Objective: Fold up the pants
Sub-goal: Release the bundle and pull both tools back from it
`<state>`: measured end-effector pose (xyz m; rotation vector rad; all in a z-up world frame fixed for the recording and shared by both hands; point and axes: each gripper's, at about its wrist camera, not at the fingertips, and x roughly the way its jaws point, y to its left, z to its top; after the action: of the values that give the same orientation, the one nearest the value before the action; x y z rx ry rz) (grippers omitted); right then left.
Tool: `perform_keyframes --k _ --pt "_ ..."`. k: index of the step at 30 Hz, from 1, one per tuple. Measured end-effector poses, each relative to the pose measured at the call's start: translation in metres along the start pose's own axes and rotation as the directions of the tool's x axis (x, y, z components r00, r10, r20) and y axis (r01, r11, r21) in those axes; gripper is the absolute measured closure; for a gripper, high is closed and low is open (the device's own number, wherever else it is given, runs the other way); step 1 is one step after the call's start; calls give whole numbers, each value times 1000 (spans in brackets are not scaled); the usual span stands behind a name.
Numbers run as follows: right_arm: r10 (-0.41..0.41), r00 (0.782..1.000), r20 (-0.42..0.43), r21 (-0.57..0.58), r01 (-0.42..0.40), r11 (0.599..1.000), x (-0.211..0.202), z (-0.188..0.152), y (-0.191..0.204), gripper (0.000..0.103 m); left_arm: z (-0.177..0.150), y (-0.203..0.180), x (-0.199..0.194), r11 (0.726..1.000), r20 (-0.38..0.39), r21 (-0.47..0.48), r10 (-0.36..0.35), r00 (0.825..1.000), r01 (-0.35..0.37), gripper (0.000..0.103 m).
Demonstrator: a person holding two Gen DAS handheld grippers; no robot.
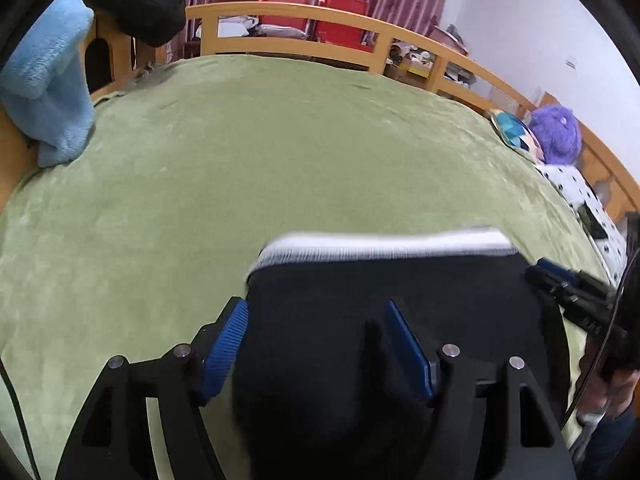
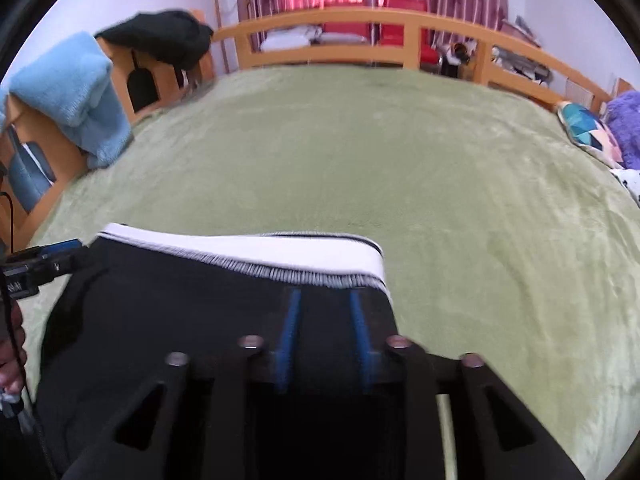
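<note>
Your left gripper [image 1: 316, 344] stands with its ribbed blue pads [image 1: 226, 344] wide apart over the left part of the folded black pants with the white elastic waistband [image 1: 360, 292]; the left pad sits just off the cloth's left edge, the right pad over the black fabric, and neither visibly presses it. The pants lie on the green plush bedspread [image 1: 240, 160], waistband at the far edge. Moving right, your right gripper [image 2: 326, 332] hovers over the right end of the same pants [image 2: 180, 300], close behind the waistband, its pads narrowly parted with dark cloth showing in the gap; motion blur keeps you from telling whether they pinch it. Beyond the waistband the bedspread runs broad and bare up to the curved wooden bed rail [image 2: 360, 16]. A light blue fleece blanket [image 1: 48, 80] hangs at the far left, a patterned cushion [image 2: 584, 128] lies at the far right edge. The near end of the pants is hidden beneath both gripper bodies.
</note>
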<state>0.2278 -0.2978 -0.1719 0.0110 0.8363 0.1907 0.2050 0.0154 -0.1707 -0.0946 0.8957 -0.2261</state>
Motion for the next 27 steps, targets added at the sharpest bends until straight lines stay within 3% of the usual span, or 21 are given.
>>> perform_keyframes --k 5,7,11,15,17,20,23,27 --pt "43 999 17 36 -43 998 -42 -44 1 59 -45 7 -7 998 -70 -32 -47 996 45 32" --pt "-11 1000 -16 25 11 1000 -40 -67 4 59 -57 4 2 999 -75 -43 -36 997 33 20" --pt "-53 997 -52 88 58 994 -41 -76 0 58 -56 17 0 980 -175 -185 -112 978 79 23" --pt "-106 994 -40 154 111 982 -83 -78 -5 58 -57 4 -51 995 -79 -99 -33 996 26 23" --pt "-123 992 -23 164 125 979 -106 -78 -4 57 -57 -6 -69 997 -68 -80 -20 998 14 23" --pt "-152 988 11 184 148 972 -141 -71 2 43 -57 -27 -102 998 -33 -63 -3 999 1 22" --pt "-144 989 35 194 135 972 -169 -67 11 39 -58 -49 -135 998 9 -33 56 998 -56 22" --pt "-163 985 65 163 150 975 -207 -65 29 36 -64 -73 -168 999 36 0 45 998 -45 19"
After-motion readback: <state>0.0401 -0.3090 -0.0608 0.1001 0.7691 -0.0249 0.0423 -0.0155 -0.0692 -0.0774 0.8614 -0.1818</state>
